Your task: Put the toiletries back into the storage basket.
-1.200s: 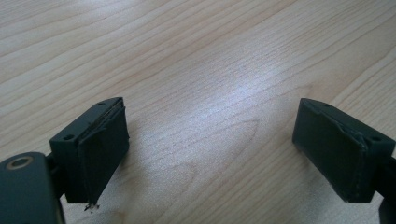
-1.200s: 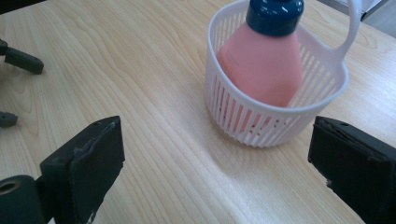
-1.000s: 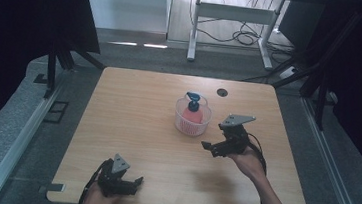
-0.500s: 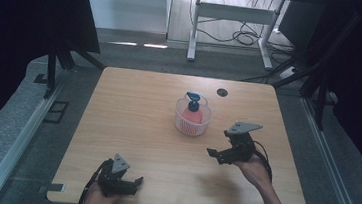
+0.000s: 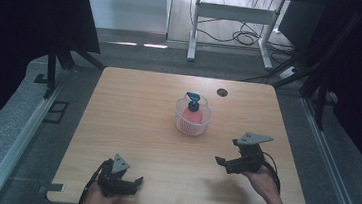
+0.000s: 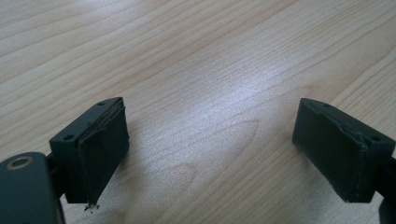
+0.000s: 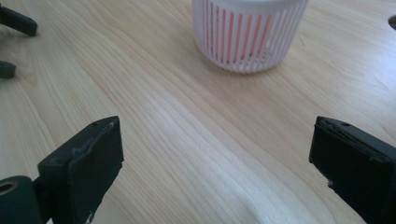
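A white slatted basket (image 5: 192, 123) stands near the middle of the wooden table (image 5: 133, 112), with a red soap bottle with a blue pump (image 5: 192, 108) upright inside it. My right gripper (image 5: 223, 162) hovers open to the right and nearer than the basket, jaws wide with nothing between them. In the right gripper view the basket (image 7: 249, 32) stands ahead, red showing through its slats. My left gripper (image 5: 136, 183) rests open at the table's front left edge. In the left gripper view bare wood lies between its pads (image 6: 100, 149).
A dark round cable hole (image 5: 221, 92) sits in the table behind the basket. Grey floor and metal rails flank the table. A white desk frame and cables stand beyond the far edge. The other gripper's jaws (image 7: 16, 23) show at the top left of the right gripper view.
My right gripper has drawn back from beside the basket toward the front right of the table. The left gripper has stayed put.
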Demonstrator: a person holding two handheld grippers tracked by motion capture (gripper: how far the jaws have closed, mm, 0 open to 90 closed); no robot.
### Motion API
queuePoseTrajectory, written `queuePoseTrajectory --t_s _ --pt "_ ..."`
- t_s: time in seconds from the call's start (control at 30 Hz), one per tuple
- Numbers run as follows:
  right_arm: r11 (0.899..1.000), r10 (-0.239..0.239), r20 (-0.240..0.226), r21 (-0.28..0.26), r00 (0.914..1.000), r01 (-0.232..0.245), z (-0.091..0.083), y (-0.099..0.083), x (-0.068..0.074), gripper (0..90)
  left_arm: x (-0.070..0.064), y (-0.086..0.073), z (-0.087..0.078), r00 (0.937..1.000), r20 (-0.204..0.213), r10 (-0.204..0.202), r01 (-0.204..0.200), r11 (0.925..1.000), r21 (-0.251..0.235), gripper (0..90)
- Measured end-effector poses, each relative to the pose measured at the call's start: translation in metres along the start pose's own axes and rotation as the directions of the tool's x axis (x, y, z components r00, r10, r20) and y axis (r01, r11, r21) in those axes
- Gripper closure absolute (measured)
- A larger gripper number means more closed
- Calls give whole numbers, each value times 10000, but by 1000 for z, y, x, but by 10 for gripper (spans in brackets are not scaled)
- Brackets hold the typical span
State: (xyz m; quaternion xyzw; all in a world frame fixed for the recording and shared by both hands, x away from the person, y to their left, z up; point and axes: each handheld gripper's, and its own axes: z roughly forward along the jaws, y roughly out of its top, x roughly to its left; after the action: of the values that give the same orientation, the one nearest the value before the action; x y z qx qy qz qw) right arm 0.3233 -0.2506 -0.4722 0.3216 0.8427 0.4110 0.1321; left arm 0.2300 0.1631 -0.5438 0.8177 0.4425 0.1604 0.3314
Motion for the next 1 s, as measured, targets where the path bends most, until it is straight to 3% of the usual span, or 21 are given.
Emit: queuePoseTrajectory --t_s 0.43,0.73,1.0 --pt "9993 356 566 84 9978 -361 -10 -32 -9 3 0 0 0 10000 -6 -9 9 10000 -10 103" --pt "9964 769 767 295 9941 -793 -12 -59 -13 0 0 0 0 10000 -12 -18 18 10000 -16 103" --pt "9949 826 859 513 9929 -872 -11 -71 -13 0 0 0 0 10000 -12 -20 20 10000 -17 103"
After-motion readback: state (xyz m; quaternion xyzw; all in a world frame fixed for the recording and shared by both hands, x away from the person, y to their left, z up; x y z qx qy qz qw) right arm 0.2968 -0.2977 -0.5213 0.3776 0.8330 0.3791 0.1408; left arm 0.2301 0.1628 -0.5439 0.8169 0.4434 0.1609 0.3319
